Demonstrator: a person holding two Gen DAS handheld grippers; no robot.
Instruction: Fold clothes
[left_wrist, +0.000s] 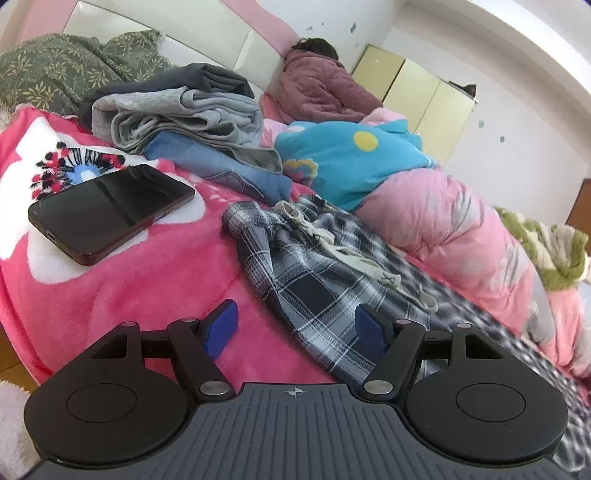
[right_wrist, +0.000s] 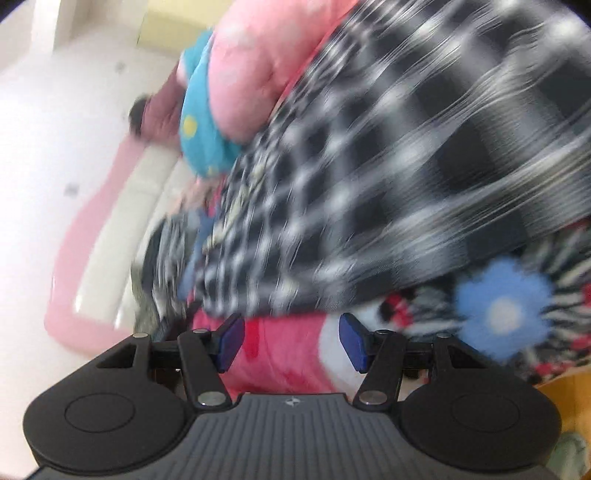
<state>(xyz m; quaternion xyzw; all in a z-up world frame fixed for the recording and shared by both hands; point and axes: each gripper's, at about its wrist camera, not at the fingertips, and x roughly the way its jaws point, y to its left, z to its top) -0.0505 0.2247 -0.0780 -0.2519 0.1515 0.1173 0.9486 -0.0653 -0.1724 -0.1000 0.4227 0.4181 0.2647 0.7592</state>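
Black-and-white plaid pants (left_wrist: 317, 273) with a pale drawstring lie spread on a pink fleece blanket (left_wrist: 140, 291) on the bed. My left gripper (left_wrist: 295, 328) is open and empty, low over the near edge of the pants, its blue pads on either side of the fabric. In the right wrist view, which is motion-blurred, the same plaid pants (right_wrist: 388, 166) fill the upper right. My right gripper (right_wrist: 291, 339) is open and empty, just short of the pants' edge, over the pink blanket (right_wrist: 280, 354).
A black phone (left_wrist: 107, 210) lies on the blanket to the left. Folded grey and blue clothes (left_wrist: 192, 125) are stacked behind. A pink and turquoise quilt (left_wrist: 406, 192) lies to the right. A person (left_wrist: 325, 85) lies at the headboard.
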